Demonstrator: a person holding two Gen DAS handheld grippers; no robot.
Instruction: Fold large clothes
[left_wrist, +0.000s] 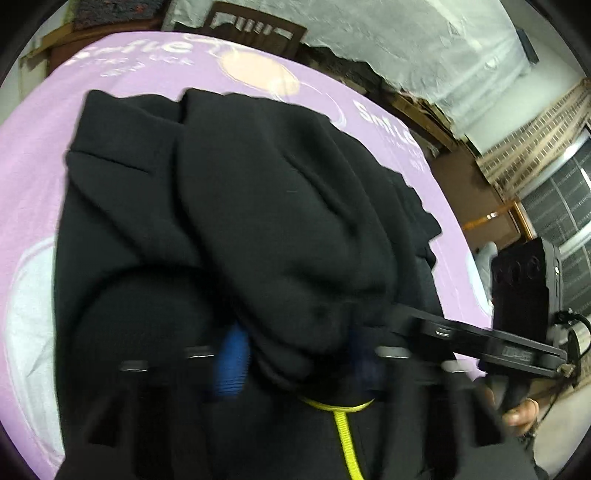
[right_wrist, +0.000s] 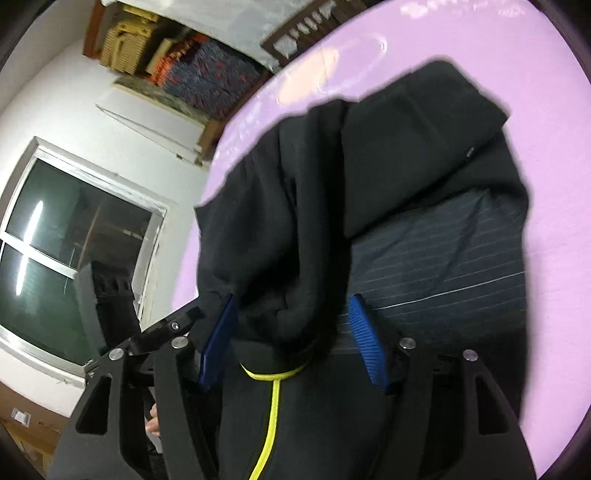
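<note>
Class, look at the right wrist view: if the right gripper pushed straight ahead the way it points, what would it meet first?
The right gripper would most likely meet the bunched black garment first; that cloth already sits between its blue pads. The purple sheet lies beyond it.

A lived-in home, likely a spare room used for storage. Rough whitewashed wall with flaking patches, bare brickwork beside a grilled window. White-framed window set in a plain white wall. Wooden shelf stacked with folded patterned blankets and a yellow woven basket. Dark wooden chair back against the wall. Lilac printed sheet spread as the work surface, a black garment lying on it.
</note>
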